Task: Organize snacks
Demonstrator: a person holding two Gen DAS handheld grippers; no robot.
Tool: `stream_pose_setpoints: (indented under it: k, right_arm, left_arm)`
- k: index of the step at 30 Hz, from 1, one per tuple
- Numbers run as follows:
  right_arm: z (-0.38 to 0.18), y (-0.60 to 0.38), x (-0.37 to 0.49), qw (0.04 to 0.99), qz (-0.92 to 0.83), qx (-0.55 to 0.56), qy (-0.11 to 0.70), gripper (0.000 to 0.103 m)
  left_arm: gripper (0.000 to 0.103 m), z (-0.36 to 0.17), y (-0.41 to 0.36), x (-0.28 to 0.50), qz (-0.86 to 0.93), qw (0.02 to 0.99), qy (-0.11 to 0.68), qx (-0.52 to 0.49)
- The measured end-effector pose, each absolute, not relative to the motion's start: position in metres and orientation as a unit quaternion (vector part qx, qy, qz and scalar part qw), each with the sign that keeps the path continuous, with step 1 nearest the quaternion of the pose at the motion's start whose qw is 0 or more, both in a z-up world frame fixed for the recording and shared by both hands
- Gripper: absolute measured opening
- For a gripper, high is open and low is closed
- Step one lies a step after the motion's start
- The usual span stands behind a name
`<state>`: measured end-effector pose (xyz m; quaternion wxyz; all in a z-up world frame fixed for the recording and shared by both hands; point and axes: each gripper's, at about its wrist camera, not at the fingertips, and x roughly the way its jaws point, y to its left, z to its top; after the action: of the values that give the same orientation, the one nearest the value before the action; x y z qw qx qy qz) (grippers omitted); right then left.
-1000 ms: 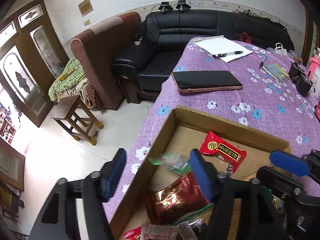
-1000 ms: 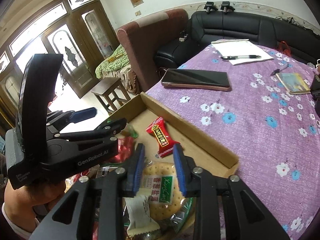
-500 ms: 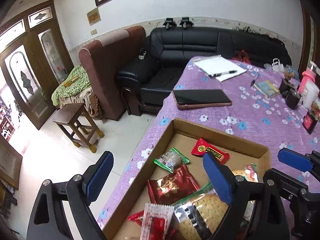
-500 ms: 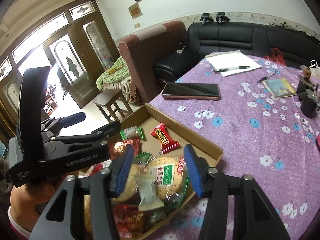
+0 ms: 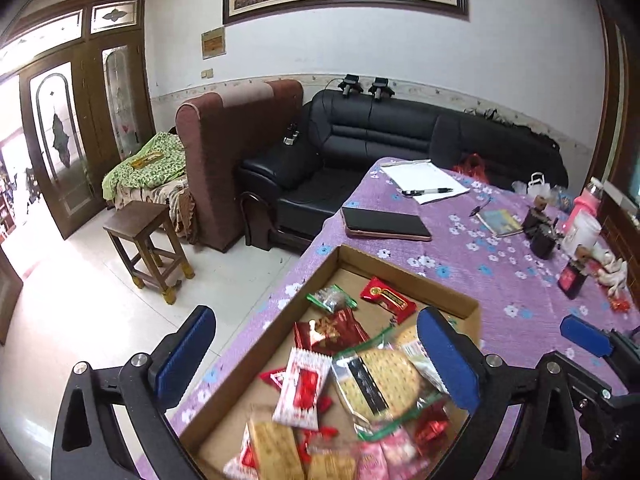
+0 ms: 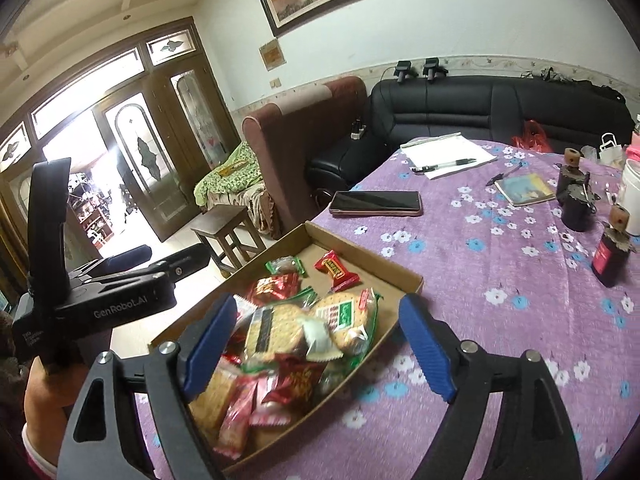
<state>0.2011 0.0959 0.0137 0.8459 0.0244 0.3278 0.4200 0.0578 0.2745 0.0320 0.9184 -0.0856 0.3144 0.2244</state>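
Both claws have let go and pulled back: the left claw (image 5: pixel 316 364) and right claw (image 6: pixel 320 344) are opening, empty. The snacks (image 6: pixel 288 320) now lie in the box (image 6: pixel 412 280), lower centre, on the table (image 6: pixel 500 264); sorting looks nearly finished.

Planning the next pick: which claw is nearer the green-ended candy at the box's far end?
Left. The left claw hangs just short of the green-ended candy; the right claw hangs farther back over the biscuit packs.
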Motion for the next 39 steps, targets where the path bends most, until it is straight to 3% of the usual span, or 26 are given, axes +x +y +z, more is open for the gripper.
stream_pose_setpoints:
  k: [27,31,39]
  right_arm:
    - [0.001,0.035,0.103,0.853,0.421,0.021,0.307,0.089]
    - [-0.003,0.028,0.084,0.859,0.416,0.002,0.300,0.095]
    - [-0.022,0.020,0.057,0.865,0.403,-0.043,0.296,0.096]
  left_arm:
    - [0.102,0.056,0.226,-0.059,0.255,0.933,0.245,-0.065]
    - [0.102,0.049,0.217,-0.073,0.249,0.935,0.245,-0.062]
    - [0.102,0.030,0.199,-0.084,0.227,0.937,0.260,-0.052]
